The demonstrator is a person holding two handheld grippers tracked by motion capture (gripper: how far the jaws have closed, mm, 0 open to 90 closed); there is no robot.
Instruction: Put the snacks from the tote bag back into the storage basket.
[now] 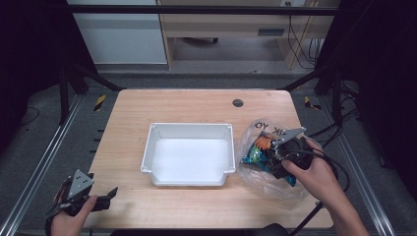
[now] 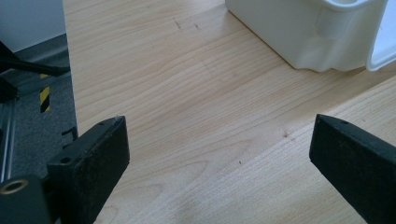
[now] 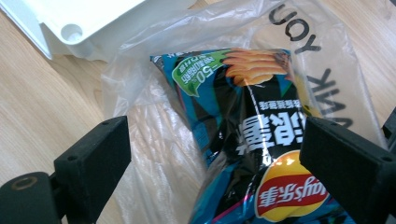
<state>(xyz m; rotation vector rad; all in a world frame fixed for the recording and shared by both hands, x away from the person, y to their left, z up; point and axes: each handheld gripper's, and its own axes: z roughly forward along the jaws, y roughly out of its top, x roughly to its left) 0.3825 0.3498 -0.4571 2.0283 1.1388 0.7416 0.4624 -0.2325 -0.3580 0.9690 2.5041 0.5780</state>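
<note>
The left hand-held gripper (image 1: 112,192) waits wide open and empty at the near table (image 1: 196,105) corner, probably kept free. The right hand-held gripper (image 1: 269,156), jaws wide apart, straddles the chips bag (image 3: 243,135) inside a clear plastic bag (image 3: 154,154), gripping nothing yet. Just beside stands an empty white tray (image 1: 152,147). Beyond the wooden table is grey floor (image 1: 226,66).
</note>
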